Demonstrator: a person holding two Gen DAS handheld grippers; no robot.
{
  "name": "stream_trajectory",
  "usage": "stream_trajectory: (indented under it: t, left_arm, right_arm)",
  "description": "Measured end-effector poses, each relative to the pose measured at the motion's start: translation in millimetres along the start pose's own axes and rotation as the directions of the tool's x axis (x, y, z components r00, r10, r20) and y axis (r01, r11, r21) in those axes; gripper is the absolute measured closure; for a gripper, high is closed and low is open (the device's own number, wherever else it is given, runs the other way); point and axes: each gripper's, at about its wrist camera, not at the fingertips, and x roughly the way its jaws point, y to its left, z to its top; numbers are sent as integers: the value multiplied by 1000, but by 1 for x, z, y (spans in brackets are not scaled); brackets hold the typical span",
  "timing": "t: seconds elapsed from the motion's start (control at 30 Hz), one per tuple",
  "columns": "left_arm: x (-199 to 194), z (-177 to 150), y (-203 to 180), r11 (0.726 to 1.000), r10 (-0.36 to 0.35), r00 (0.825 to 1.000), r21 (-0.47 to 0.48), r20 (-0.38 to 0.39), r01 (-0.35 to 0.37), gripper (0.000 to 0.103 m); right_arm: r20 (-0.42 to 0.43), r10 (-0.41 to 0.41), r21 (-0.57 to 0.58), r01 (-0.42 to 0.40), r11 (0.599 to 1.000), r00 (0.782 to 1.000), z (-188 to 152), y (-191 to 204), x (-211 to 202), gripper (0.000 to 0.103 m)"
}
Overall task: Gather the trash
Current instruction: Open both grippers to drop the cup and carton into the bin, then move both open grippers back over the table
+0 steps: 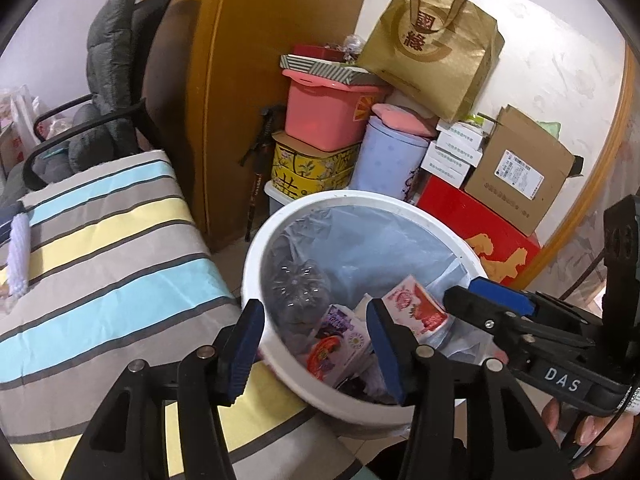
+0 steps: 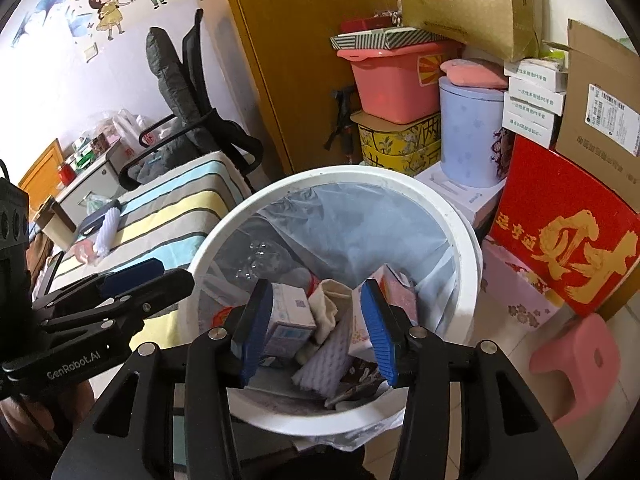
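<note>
A white round trash bin with a clear liner stands on the floor beside the bed; it also shows in the right wrist view. Inside lie a clear plastic bottle, a red and white carton, a purple wrapper, a small white box and white foam netting. My left gripper is open and empty over the bin's near rim. My right gripper is open and empty above the trash. Each gripper shows in the other's view, the right one and the left one.
A bed with a striped cover lies left of the bin. Stacked boxes, a pink tub, a red box and a gold bag crowd the wall behind. A pink stool stands at the right. An office chair stands behind the bed.
</note>
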Motion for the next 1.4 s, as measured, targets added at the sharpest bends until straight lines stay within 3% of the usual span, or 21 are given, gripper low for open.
stream_trajectory:
  t: [0.7, 1.4]
  left_arm:
    - [-87, -40, 42, 991, 110, 992, -85, 56, -105, 50]
    - [-137, -88, 97, 946, 263, 963, -212, 53, -247, 50]
  right_arm:
    - [24, 106, -119, -102, 988, 994, -12, 61, -29, 55]
    - [-39, 231, -200, -235, 951, 972, -33, 116, -24, 55]
